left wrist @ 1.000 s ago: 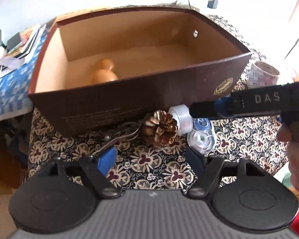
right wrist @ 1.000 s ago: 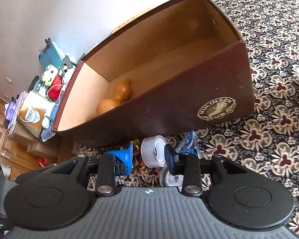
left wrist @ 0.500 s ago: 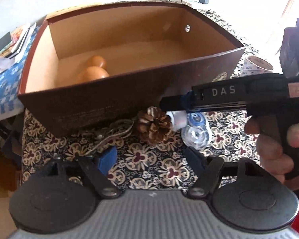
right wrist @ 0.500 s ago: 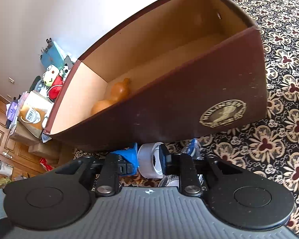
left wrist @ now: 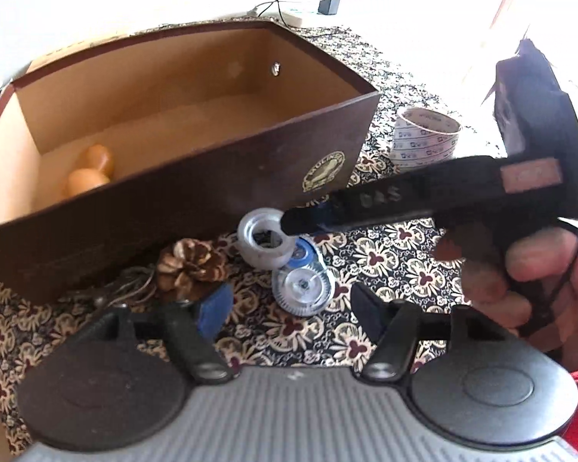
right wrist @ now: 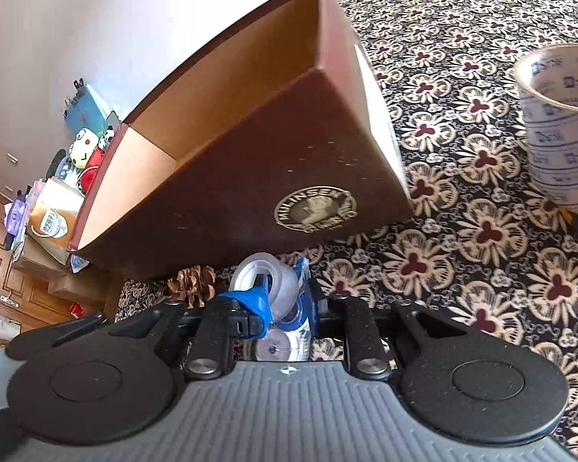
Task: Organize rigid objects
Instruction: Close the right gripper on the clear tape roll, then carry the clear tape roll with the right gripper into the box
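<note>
Pinecone (left wrist: 190,265) sits on the patterned table (left wrist: 385,246) against the brown box (left wrist: 173,192), left gripper (left wrist: 289,308) jaws closing, nothing between them. Right of it, small clear tape roll (right wrist: 267,283) clamped by right gripper (right wrist: 285,300), jaws clenched through its rim; correction tape dispenser (left wrist: 302,285) lies below.
</note>
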A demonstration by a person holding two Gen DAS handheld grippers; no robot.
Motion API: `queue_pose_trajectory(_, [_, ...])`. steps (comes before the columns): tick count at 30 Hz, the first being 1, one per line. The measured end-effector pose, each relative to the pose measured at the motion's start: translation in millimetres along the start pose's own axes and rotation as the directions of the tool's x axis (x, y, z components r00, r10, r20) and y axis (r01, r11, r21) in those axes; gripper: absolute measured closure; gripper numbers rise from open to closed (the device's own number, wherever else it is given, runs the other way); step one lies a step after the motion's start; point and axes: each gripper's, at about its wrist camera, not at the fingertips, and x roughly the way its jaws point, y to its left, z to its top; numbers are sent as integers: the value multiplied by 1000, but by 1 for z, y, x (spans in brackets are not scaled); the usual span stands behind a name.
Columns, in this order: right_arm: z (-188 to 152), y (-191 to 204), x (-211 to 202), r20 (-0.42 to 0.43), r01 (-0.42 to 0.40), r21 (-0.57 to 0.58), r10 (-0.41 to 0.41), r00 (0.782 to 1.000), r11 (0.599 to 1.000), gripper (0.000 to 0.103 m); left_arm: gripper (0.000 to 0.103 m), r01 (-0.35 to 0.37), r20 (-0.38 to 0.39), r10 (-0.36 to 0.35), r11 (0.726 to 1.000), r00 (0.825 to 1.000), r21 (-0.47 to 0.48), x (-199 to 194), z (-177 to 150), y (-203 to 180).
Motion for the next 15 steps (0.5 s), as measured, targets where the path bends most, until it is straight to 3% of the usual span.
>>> queue_pose_trajectory(6, [3,-13,-6,-9,-10,0,10,1000,1000,101,31,-59,14,59,998,998,9,17,9,-9])
queue_pose_trajectory(11, [4,-19,-9,-16,-26,-6,26,1000,1000,101,32,-94,24,93,996,995,4,37,22,-7])
queue_pose_trajectory(15, [5,-20,-8,-22,-56,10,56,998,998,95,32,-107,8,107,994,994,6,51,27,-7])
